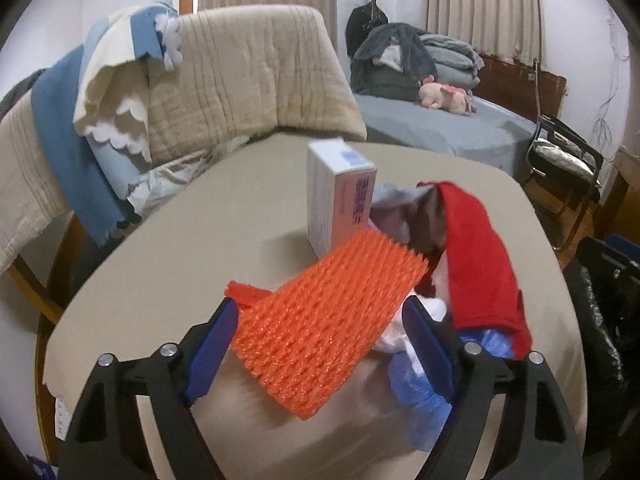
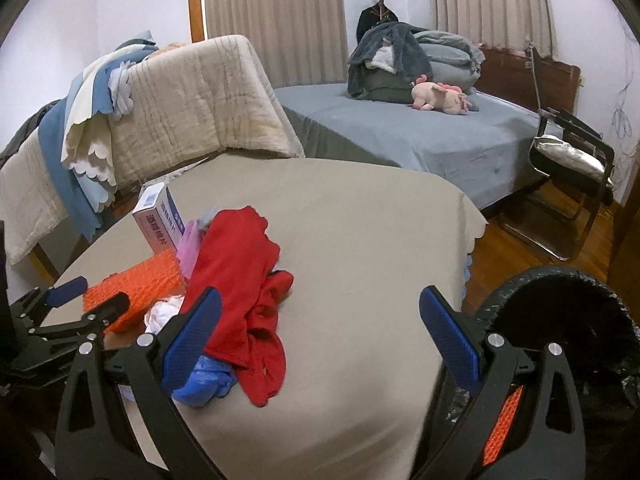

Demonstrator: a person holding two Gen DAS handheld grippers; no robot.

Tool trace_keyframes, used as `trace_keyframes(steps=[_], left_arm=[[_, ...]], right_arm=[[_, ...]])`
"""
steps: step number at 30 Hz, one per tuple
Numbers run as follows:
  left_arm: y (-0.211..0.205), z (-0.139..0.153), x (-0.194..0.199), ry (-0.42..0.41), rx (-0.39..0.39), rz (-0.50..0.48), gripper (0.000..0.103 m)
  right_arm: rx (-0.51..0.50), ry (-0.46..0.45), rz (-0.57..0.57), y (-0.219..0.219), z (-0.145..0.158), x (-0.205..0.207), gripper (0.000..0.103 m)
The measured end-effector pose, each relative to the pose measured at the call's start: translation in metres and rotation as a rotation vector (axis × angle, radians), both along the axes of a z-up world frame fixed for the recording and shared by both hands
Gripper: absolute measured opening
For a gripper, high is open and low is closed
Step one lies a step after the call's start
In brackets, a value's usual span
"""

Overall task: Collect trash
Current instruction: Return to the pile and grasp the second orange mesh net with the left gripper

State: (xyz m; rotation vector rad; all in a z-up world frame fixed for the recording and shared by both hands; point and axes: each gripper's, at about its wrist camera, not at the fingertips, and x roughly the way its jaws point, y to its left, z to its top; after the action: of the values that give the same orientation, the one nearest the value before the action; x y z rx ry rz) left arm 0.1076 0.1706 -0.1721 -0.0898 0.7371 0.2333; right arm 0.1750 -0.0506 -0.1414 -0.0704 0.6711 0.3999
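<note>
Left wrist view: close above the counter (image 1: 168, 240), angled down and forward toward the far bed (image 1: 460, 132). Right wrist view: further right and back, same heading. Shared: orange foam net (image 1: 320, 320), red cloth (image 2: 240, 280), box (image 2: 158, 220), bed.

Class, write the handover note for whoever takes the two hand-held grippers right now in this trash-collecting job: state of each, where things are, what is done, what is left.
Left hand-held gripper: open, jaws either side of the orange foam net, not yet pressing it.
Right hand-held gripper: open, empty, over bare tablecloth beside the red cloth.
Pile on the table: net, red cloth, blue plastic bag, white crumpled scrap, small box.
Black-lined bin stands off the table's right edge.
Done: nothing visibly binned.
Left: grip the net, bin it, then the rest.
</note>
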Motion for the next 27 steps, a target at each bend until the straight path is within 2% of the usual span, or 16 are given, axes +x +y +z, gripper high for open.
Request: trace_keyframes(steps=[6,10,12,14,20,27], left_arm=[[0.002,-0.011,0.005,0.034,-0.022,-0.006,0.069],[0.003,-0.011,0.005,0.036,-0.006,0.001,0.052],[0.004,-0.011,0.004,0.033,-0.005,0.007,0.040],[0.005,-0.010,0.003,0.030,-0.002,0.016,0.034],[0.006,0.004,-0.004,-0.007,0.001,0.038,0.027],[0.002,0.020,-0.009,-0.059,-0.014,0.040,0.026]], right_arm=[[-0.016,0.012,0.028,0.010,-0.007,0.001,0.096],[-0.020,0.019,0.046,0.016,-0.010,0.002,0.095],[-0.020,0.021,0.054,0.019,-0.011,0.002,0.091],[-0.018,0.026,0.067,0.023,-0.012,0.003,0.085],[-0.016,0.038,0.087,0.030,-0.015,0.005,0.081],[-0.011,0.042,0.116,0.044,-0.018,0.009,0.077]])
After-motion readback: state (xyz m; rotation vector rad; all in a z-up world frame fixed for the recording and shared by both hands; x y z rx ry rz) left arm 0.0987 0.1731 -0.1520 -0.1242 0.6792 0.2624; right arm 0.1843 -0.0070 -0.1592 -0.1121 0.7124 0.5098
